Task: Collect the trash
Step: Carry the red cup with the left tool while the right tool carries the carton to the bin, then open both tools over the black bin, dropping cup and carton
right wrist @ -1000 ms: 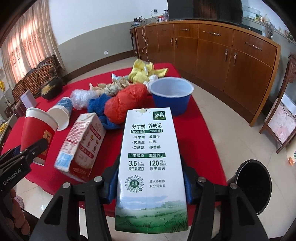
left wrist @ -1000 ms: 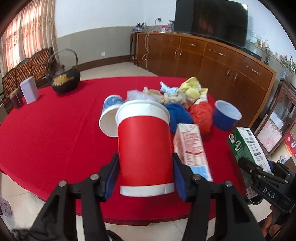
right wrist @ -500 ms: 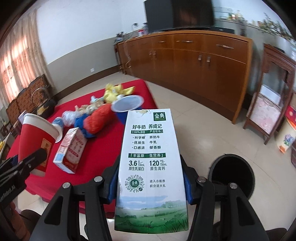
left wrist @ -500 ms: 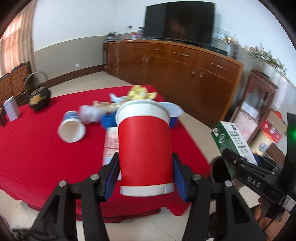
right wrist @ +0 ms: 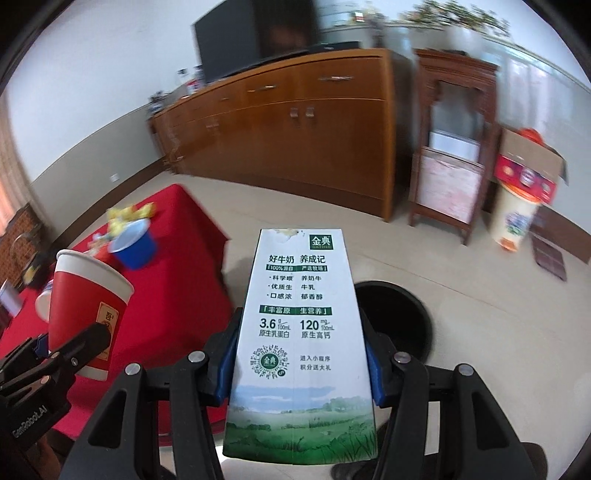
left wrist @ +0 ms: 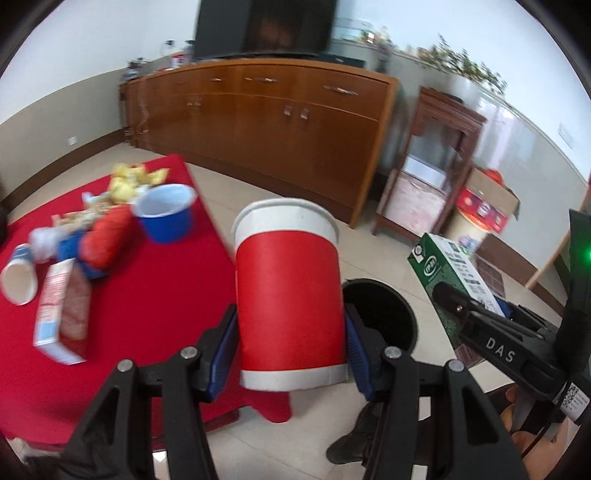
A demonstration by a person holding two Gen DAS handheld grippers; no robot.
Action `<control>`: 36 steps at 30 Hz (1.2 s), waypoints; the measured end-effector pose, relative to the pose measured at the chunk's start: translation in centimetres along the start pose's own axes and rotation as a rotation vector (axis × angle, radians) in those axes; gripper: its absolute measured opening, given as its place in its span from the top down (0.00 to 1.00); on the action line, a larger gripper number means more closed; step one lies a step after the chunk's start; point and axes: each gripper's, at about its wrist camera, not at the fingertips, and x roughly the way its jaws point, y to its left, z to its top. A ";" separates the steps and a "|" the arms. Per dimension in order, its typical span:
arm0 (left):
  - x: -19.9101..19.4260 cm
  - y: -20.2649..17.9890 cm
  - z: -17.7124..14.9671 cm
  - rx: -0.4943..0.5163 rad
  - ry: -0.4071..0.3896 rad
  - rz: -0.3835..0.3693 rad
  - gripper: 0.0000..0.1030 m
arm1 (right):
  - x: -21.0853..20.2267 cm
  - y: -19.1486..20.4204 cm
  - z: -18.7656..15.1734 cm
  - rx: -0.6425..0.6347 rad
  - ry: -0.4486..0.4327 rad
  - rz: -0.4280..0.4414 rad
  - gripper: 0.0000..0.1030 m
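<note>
My left gripper (left wrist: 290, 341) is clamped on the red paper cup (left wrist: 287, 295); blue pads press both sides, cup upright, white rim on top. My right gripper (right wrist: 297, 363) is clamped on the milk carton (right wrist: 301, 332), white and green with printed text, also upright with pads tight on both sides.

Both items are held up in the air, off the worktop (left wrist: 147, 295), which has a red cloth and sits to the left in both views. The black trash bin (left wrist: 384, 314) stands on the tiled floor, showing just behind and to the right of the cup in the left view; in the right view the bin (right wrist: 397, 314) peeks out behind the carton's right edge. From the left camera I see the right gripper (left wrist: 443, 295) with the carton (left wrist: 450, 273) at the right side.

Trash on the worktop: blue cup (left wrist: 166, 214) upright near the far edge, red-and-white carton (left wrist: 61, 314) lying flat, a paper cup on its side (left wrist: 18, 275), orange bag (left wrist: 107, 240), yellow crumpled paper (left wrist: 129, 181). All blurred, details unclear.

Background: wooden sideboard (left wrist: 277, 125), TV (left wrist: 266, 26), small wooden stand (left wrist: 432, 173).
</note>
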 end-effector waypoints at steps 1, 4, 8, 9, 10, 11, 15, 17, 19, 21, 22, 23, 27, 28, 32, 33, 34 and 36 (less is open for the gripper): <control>0.7 -0.8 0.1 0.008 0.007 -0.012 0.46 | 0.1 -1.3 0.0 0.016 0.004 -0.016 0.45; 2.9 -3.0 0.3 0.031 0.038 -0.043 0.46 | 0.7 -4.5 -0.2 0.051 0.017 -0.058 0.45; 6.3 -5.2 0.4 0.046 0.084 -0.068 0.46 | 2.7 -8.3 -0.6 0.097 0.065 -0.073 0.45; 7.4 -5.7 0.3 0.052 0.096 -0.071 0.46 | 3.2 -9.0 -0.6 0.105 0.075 -0.074 0.45; 8.6 -6.3 0.2 0.060 0.111 -0.071 0.46 | 4.1 -10.1 -0.6 0.115 0.088 -0.074 0.45; 9.3 -6.7 0.2 0.062 0.121 -0.075 0.46 | 5.0 -10.8 -0.4 0.124 0.097 -0.066 0.45; 13.4 -8.0 0.0 0.067 0.178 -0.083 0.46 | 8.7 -13.3 0.0 0.135 0.145 -0.077 0.45; 15.6 -8.6 -0.3 0.071 0.209 -0.083 0.46 | 11.0 -14.1 0.2 0.144 0.191 -0.071 0.45; 17.2 -9.0 -0.6 0.069 0.239 -0.089 0.46 | 13.6 -15.0 0.3 0.159 0.256 -0.048 0.45; 18.7 -9.2 -0.9 0.063 0.268 -0.089 0.46 | 15.7 -15.7 0.6 0.156 0.299 -0.064 0.45; 19.5 -9.3 -1.1 0.056 0.284 -0.091 0.46 | 16.6 -15.9 0.7 0.144 0.313 -0.079 0.45; 20.2 -9.3 -1.2 0.053 0.298 -0.094 0.46 | 17.5 -16.2 0.8 0.137 0.328 -0.090 0.45; 22.7 -10.1 -1.8 0.053 0.352 -0.099 0.45 | 20.0 -16.8 1.2 0.122 0.365 -0.117 0.45; 23.6 -10.5 -1.9 0.053 0.373 -0.103 0.44 | 20.8 -16.9 1.2 0.118 0.381 -0.122 0.45; 25.5 -11.3 -2.2 0.051 0.413 -0.103 0.42 | 23.8 -17.9 0.9 0.119 0.456 -0.143 0.39; 25.9 -11.4 -2.2 0.051 0.422 -0.104 0.38 | 24.1 -18.2 0.7 0.123 0.465 -0.156 0.32; 26.1 -11.4 -2.2 0.056 0.424 -0.099 0.31 | 24.1 -18.3 0.7 0.131 0.460 -0.165 0.31; 26.4 -11.7 -2.0 0.062 0.418 -0.090 0.22 | 23.7 -18.6 1.1 0.136 0.439 -0.175 0.31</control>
